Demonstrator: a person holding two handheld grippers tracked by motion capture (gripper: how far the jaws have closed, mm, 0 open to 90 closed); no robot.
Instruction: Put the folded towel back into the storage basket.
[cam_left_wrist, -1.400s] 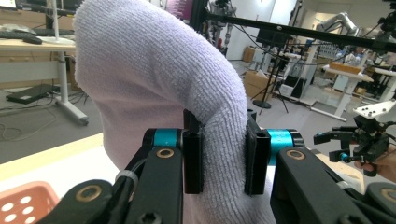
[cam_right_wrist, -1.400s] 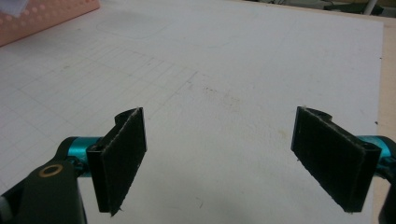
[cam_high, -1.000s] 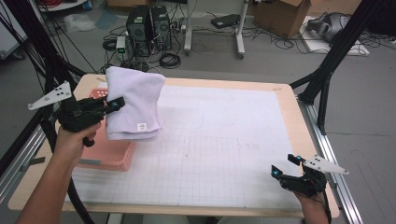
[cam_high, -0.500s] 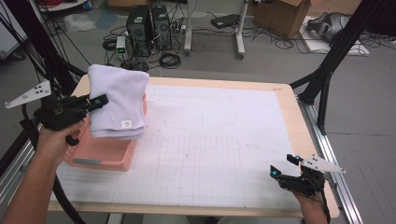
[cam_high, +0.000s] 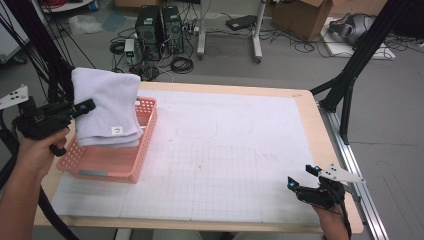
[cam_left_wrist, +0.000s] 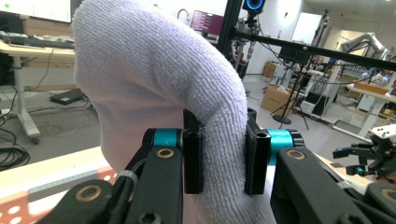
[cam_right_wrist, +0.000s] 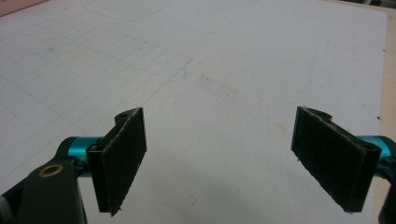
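Your left gripper (cam_high: 82, 107) is at the table's left edge, jaws clamped on the folded white towel (cam_high: 107, 107). In the left gripper view both pads pinch a thick fold of the towel (cam_left_wrist: 163, 88), which bulges up over them. The towel hangs above the pink basket (cam_high: 107, 167), its lower edge at or just inside the rim; contact with the basket I can't tell. A small tag shows on the towel's lower front. The basket sits at the left end of the white grid mat (cam_high: 225, 160). Your right gripper (cam_high: 302, 176) rests at the mat's near right corner, well apart from the towel. Its jaws stand wide, with bare mat (cam_right_wrist: 219, 88) between the pads.
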